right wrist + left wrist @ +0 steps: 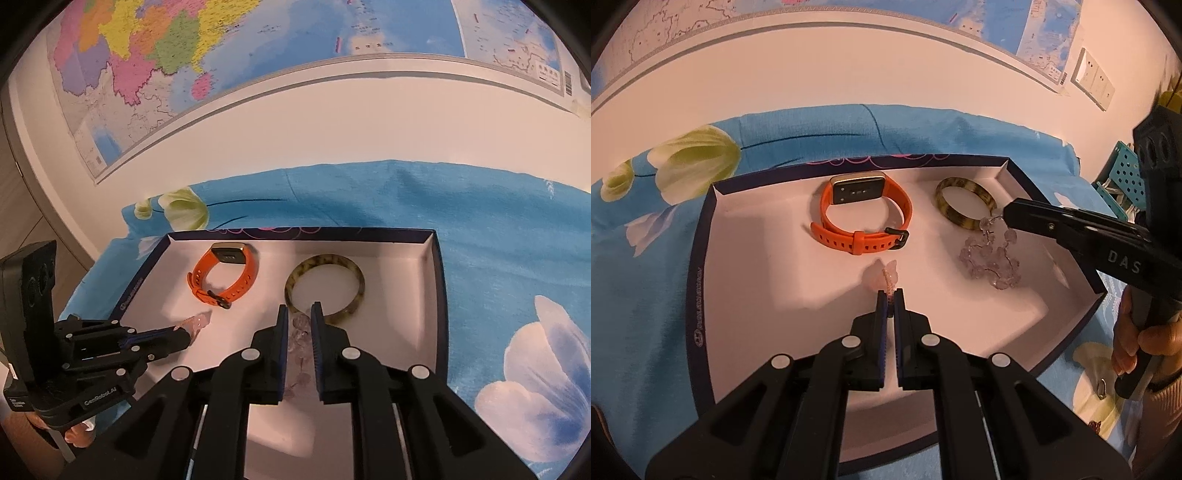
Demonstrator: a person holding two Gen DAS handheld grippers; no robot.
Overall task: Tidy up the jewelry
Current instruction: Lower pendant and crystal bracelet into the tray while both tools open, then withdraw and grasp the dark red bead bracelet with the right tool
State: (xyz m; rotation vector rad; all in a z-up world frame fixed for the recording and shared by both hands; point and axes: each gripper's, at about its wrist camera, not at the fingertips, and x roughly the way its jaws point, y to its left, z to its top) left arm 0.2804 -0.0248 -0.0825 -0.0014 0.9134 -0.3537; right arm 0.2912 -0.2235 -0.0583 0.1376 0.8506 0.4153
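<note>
A shallow white tray with a dark blue rim lies on a blue flowered cloth. In it are an orange watch and a tortoiseshell bangle. My left gripper is shut on a translucent pink hair clip, which touches the tray floor in front of the watch. My right gripper comes in from the right. It pinches one end of a clear bead bracelet, most of which is piled on the tray floor beside the bangle. In the right wrist view the beads show between its fingers.
A small ring and other little pieces lie on the cloth outside the tray's right edge, near the person's hand. A teal perforated basket stands at the far right. A wall with a map rises behind the table.
</note>
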